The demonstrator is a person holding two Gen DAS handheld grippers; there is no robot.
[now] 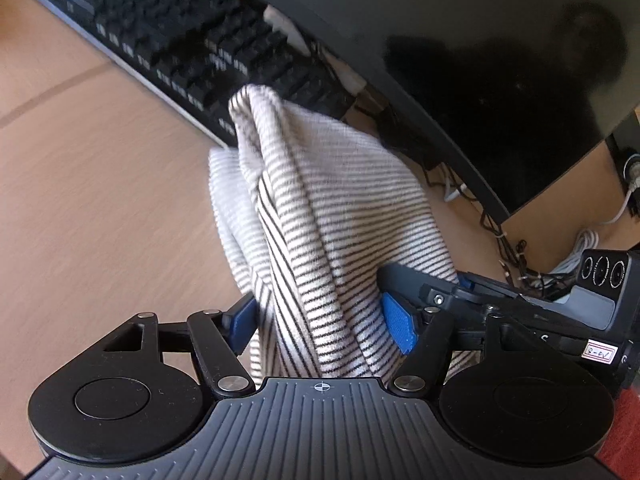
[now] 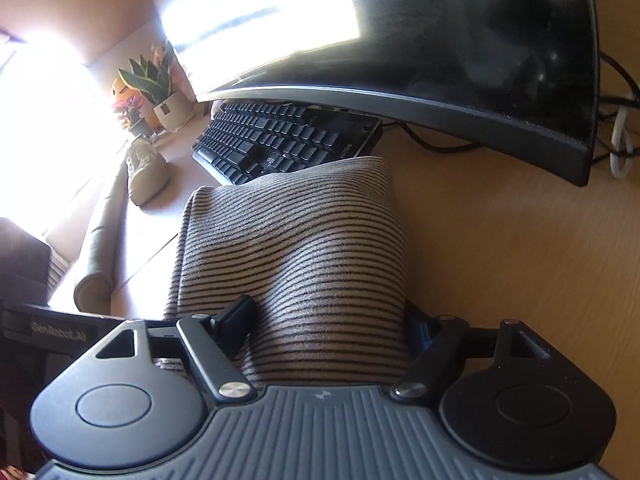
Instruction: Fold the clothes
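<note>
Striped garment [image 1: 320,216] looks to us like soft, light knit, floppy and prone to bunching, so we'd pinch it at edges or corners rather than mid-panel. Our left gripper [image 1: 324,320] has its blue pads clamped on a gathered bunch low in the frame's centre, cloth draping toward the keyboard [image 1: 180,52]. In the other view, our right gripper [image 2: 328,324] also pinches the fabric [image 2: 292,248], which fills mid-frame over the desk [image 2: 520,260].

We see white black-striped knit cloth [image 2: 304,248] covering right gripper's [image 2: 332,328] fingertips; black keyboard [image 1: 168,40] motion-blurred, legends unreadable; dark curved monitor [image 2: 440,28] cropped at frame top.
</note>
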